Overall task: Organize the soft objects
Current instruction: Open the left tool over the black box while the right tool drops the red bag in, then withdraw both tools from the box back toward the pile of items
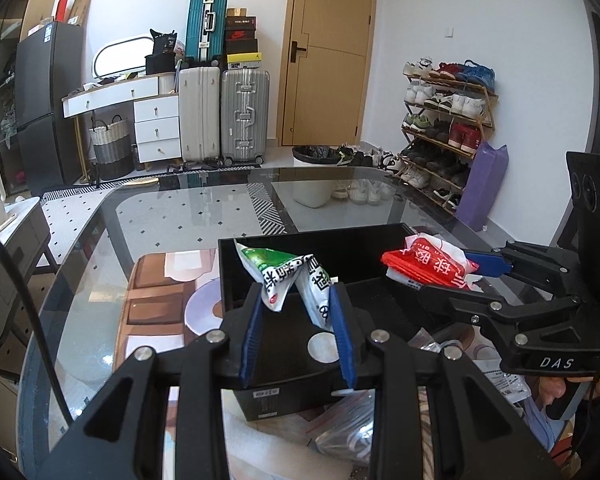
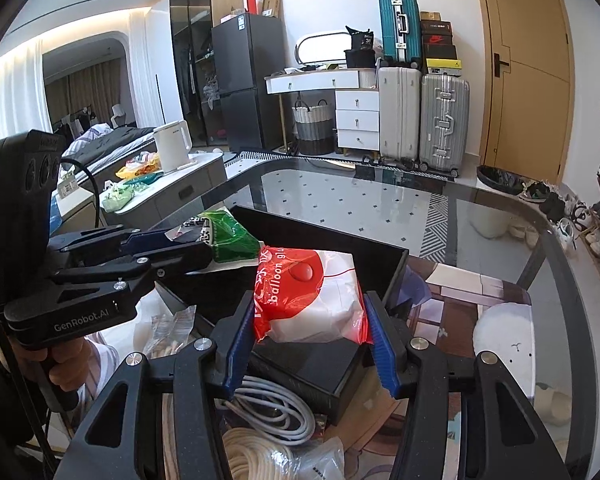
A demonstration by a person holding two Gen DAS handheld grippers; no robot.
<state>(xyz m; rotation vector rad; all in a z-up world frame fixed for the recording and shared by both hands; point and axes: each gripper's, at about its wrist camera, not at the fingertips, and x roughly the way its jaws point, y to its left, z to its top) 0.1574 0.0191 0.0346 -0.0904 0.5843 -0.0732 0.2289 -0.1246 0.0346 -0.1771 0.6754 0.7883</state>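
A black open box stands on the glass table. My left gripper is shut on a green-and-white soft packet, held over the box's near side; the packet also shows in the right wrist view. My right gripper is shut on a red-and-white balloon packet, held above the box; it shows at the right in the left wrist view. Both packets hang in the air, side by side.
White cable, coiled rope and clear plastic bags lie on the table in front of the box. A patterned mat lies under the glass. A side counter with a kettle stands to the left.
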